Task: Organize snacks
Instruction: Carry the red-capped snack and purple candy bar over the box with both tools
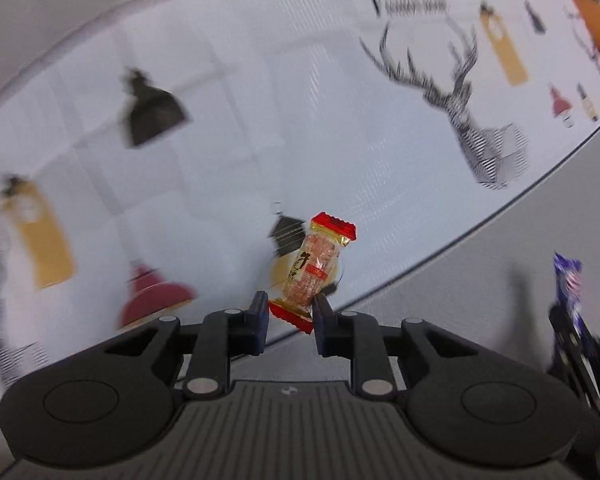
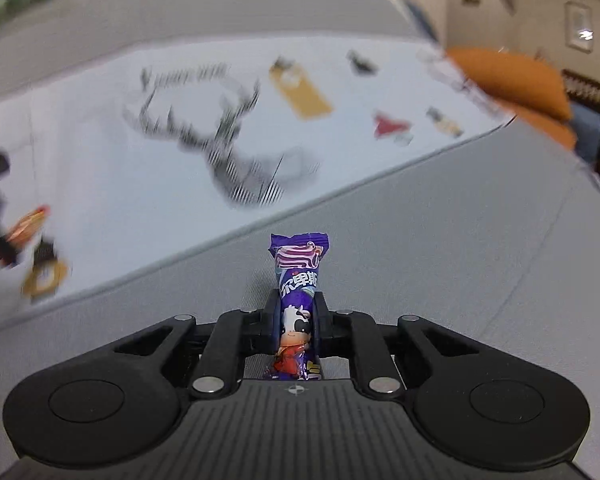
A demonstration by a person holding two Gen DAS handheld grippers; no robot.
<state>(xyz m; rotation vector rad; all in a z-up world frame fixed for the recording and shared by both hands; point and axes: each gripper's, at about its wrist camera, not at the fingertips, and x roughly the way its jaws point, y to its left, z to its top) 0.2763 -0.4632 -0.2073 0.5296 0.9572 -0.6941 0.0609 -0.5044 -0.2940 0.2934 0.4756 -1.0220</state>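
A clear-wrapped candy with red crimped ends (image 1: pixel 316 264) sticks up from my left gripper (image 1: pixel 290 308), whose pads are shut on its lower red end. It hangs just above the edge of a white printed cloth (image 1: pixel 300 100). A purple candy with a cartoon cow (image 2: pixel 298 264) stands upright in my right gripper (image 2: pixel 298 312), which is shut on its middle, over grey fabric (image 2: pixel 460 240). The purple candy (image 1: pixel 566 280) and the right gripper also show blurred at the left wrist view's right edge. The red-ended candy (image 2: pixel 26 224) shows blurred at the right wrist view's left edge.
The white cloth carries prints of a deer head (image 1: pixel 456 96), lamps and bottles. Grey upholstery (image 1: pixel 480 280) surrounds it. An orange cushion (image 2: pixel 512 76) lies at the cloth's far right corner, with a room wall behind.
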